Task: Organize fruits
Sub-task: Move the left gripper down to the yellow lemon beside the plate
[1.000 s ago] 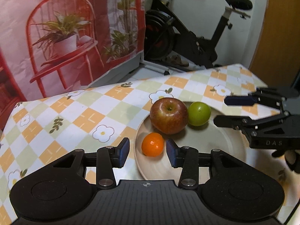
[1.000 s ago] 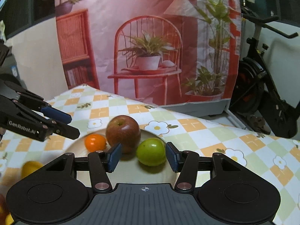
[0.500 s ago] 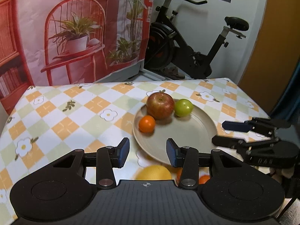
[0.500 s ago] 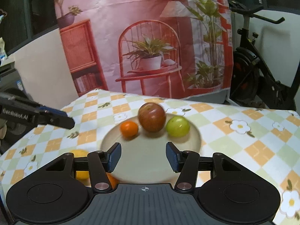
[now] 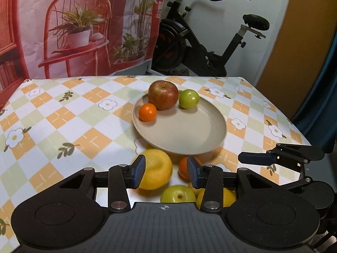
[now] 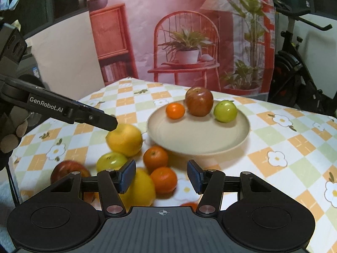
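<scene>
A beige plate [image 5: 189, 135] on the checked tablecloth holds a red apple [image 5: 163, 94], a green fruit [image 5: 189, 99] and a small orange [image 5: 147, 112]. My left gripper [image 5: 166, 174] is open and hovers over loose fruit in front of the plate: a yellow fruit [image 5: 157, 171], an orange [image 5: 184, 169] and a green apple [image 5: 178, 194]. Its pads touch nothing. In the right wrist view the plate [image 6: 200, 135] lies ahead. My right gripper [image 6: 161, 178] is open above two oranges [image 6: 163, 179] and a yellow fruit [image 6: 141, 187]. The left gripper [image 6: 105, 122] reaches over a yellow apple [image 6: 124, 139].
More loose fruit lies at the near left: a green apple [image 6: 111, 161] and a red apple [image 6: 67, 169]. The right gripper [image 5: 250, 164] hangs near the table's right edge. A printed backdrop [image 5: 73, 25] and an exercise bike [image 5: 210, 48] stand behind the table.
Both grippers have drawn back from the plate toward the near edge. The plate looks smaller and farther, and the loose fruit has come into view beneath the fingers.
</scene>
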